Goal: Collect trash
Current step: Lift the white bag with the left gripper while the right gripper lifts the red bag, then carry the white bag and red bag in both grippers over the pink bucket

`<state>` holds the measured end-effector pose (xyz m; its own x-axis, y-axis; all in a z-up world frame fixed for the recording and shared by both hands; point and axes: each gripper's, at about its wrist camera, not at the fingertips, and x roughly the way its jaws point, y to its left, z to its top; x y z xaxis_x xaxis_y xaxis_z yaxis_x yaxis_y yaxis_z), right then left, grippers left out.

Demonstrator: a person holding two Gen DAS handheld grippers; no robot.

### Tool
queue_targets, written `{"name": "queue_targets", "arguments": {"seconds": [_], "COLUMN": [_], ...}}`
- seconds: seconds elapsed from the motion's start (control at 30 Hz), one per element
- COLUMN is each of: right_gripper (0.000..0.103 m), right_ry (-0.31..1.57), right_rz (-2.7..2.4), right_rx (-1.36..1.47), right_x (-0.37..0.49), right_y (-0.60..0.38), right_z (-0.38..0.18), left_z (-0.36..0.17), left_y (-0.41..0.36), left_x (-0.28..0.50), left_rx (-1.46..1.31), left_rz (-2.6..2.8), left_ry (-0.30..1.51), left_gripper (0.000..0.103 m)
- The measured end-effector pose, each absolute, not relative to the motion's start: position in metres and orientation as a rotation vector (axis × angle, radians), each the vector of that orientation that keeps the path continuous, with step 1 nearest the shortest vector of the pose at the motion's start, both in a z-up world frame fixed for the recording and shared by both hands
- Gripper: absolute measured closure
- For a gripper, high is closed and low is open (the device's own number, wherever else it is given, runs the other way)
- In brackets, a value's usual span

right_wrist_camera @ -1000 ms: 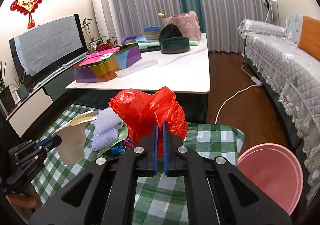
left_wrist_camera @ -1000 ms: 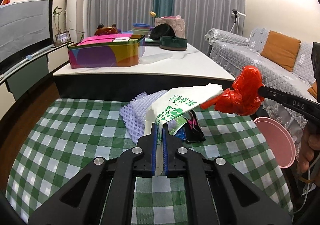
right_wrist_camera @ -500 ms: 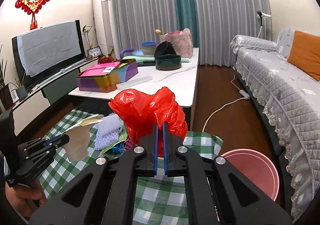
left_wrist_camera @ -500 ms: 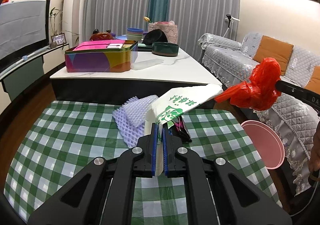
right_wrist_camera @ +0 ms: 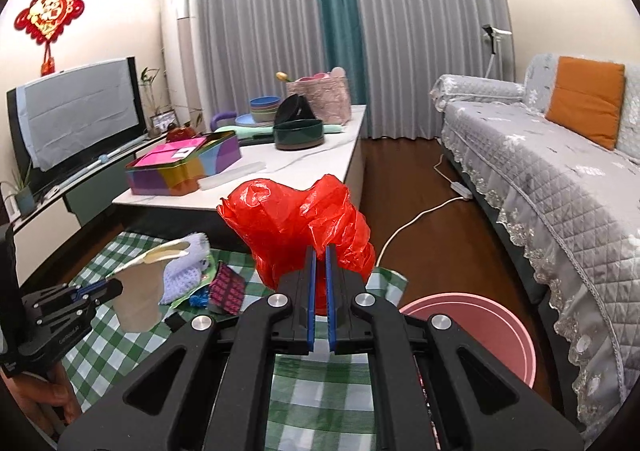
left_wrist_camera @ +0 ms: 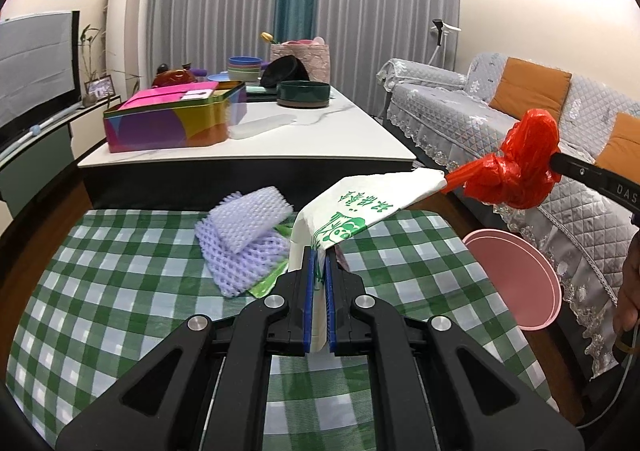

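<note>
Left gripper (left_wrist_camera: 318, 271): jaws clamped on the white paper cup (left_wrist_camera: 352, 211), lifted above the desk.
Right gripper (right_wrist_camera: 319, 267): jaws pinching the red plastic bag (right_wrist_camera: 296, 223), up in the air.
Desk (left_wrist_camera: 120, 283): green check cloth, purple foam netting (left_wrist_camera: 244, 235) far centre.
Floor: pink bin (right_wrist_camera: 480, 331) right, beside the grey sofa (right_wrist_camera: 560, 187).
Far: white marble table (left_wrist_camera: 280, 139) with a colourful tin (left_wrist_camera: 172, 123).

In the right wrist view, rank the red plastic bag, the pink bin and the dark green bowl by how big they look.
1. red plastic bag, though being nearest the camera inflates it
2. pink bin, close behind it and partly hidden by the right gripper
3. dark green bowl, far back
</note>
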<state>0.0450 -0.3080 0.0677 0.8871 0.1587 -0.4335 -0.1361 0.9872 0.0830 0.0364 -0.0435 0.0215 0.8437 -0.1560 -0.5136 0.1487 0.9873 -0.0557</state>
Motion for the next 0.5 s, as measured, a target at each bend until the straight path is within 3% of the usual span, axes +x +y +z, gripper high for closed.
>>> {"name": "queue_targets", "arguments": {"seconds": [0.5], "right_gripper": [0.098], "right_ry": [0.446], "right_rz": [0.059], "right_rx": [0.077], "right_x": [0.035], "right_y": [-0.348], "right_z": [0.065], "left_z": [0.02], "left_y": [-0.075], "left_x": [0.042], "left_rx": [-0.016], "left_rz": [-0.223], "left_ry": [0.549], "left_gripper": [0.098]}}
